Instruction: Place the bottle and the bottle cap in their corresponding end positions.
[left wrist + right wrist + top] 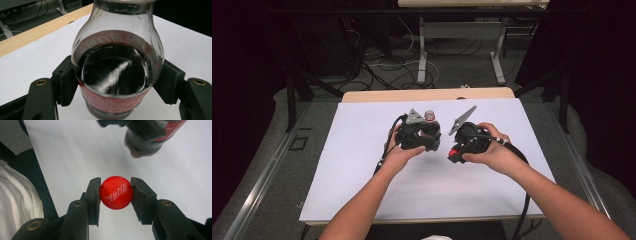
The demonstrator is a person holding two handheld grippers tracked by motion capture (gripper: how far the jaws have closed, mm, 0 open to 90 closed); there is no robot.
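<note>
One bottle [117, 67] clamped, left fingers [68, 82] | one red cap [116, 192] clamped, right fingers [93, 197]

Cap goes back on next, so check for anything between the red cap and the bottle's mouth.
Nothing visible stands between them. The right gripper clamps the red cap; the left gripper clamps the bottle, its open mouth uncovered, with bare white table around.

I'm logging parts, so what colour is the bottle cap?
Red with white lettering; the bottle cap shows best in the right gripper view.
</note>
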